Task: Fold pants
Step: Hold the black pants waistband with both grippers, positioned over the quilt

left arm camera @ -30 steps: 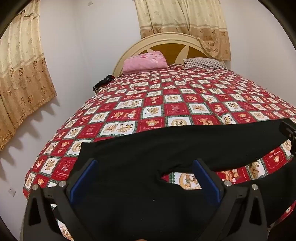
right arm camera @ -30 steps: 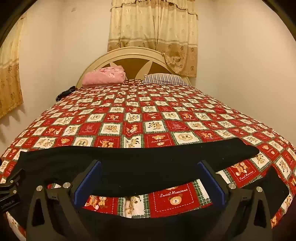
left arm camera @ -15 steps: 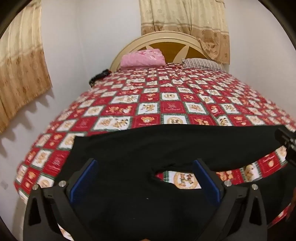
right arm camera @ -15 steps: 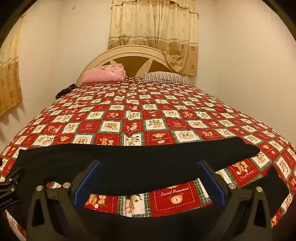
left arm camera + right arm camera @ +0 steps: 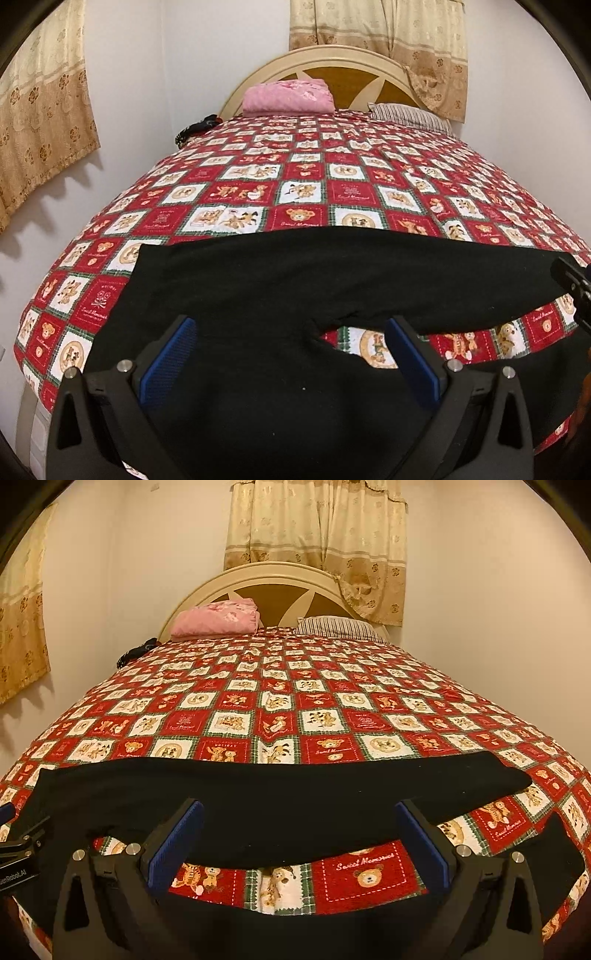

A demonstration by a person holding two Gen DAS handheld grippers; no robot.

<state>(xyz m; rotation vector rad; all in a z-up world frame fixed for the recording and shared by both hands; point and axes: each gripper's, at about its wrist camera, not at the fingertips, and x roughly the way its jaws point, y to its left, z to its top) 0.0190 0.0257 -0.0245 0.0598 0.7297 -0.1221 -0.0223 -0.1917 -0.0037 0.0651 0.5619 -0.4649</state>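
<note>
The black pants (image 5: 295, 280) lie spread flat along the near edge of the bed, waist toward the left side and the two legs running out to the right. One leg (image 5: 280, 794) stretches straight across the bedspread, its cuff ending short of the bed's right edge; the other leg (image 5: 554, 864) lies closer to me, along the very edge, and a wedge of bedspread shows between the two from the crotch outward.

My left gripper (image 5: 291, 358) hangs over the seat of the pants, near the crotch, with its blue pads (image 5: 168, 360) spread wide and nothing between them. My right gripper (image 5: 299, 843) is over the legs farther right, jaws likewise wide and empty; whether either one touches the cloth I cannot tell.

The bedspread (image 5: 295, 709) is a red and white check with teddy bears. At the far end, against the headboard (image 5: 273, 579), sit a pink folded blanket (image 5: 218, 622) and a striped pillow (image 5: 336, 627). A dark bundle (image 5: 195, 129) lies at the far left corner. Beige curtains (image 5: 317, 535) hang behind the headboard.
</note>
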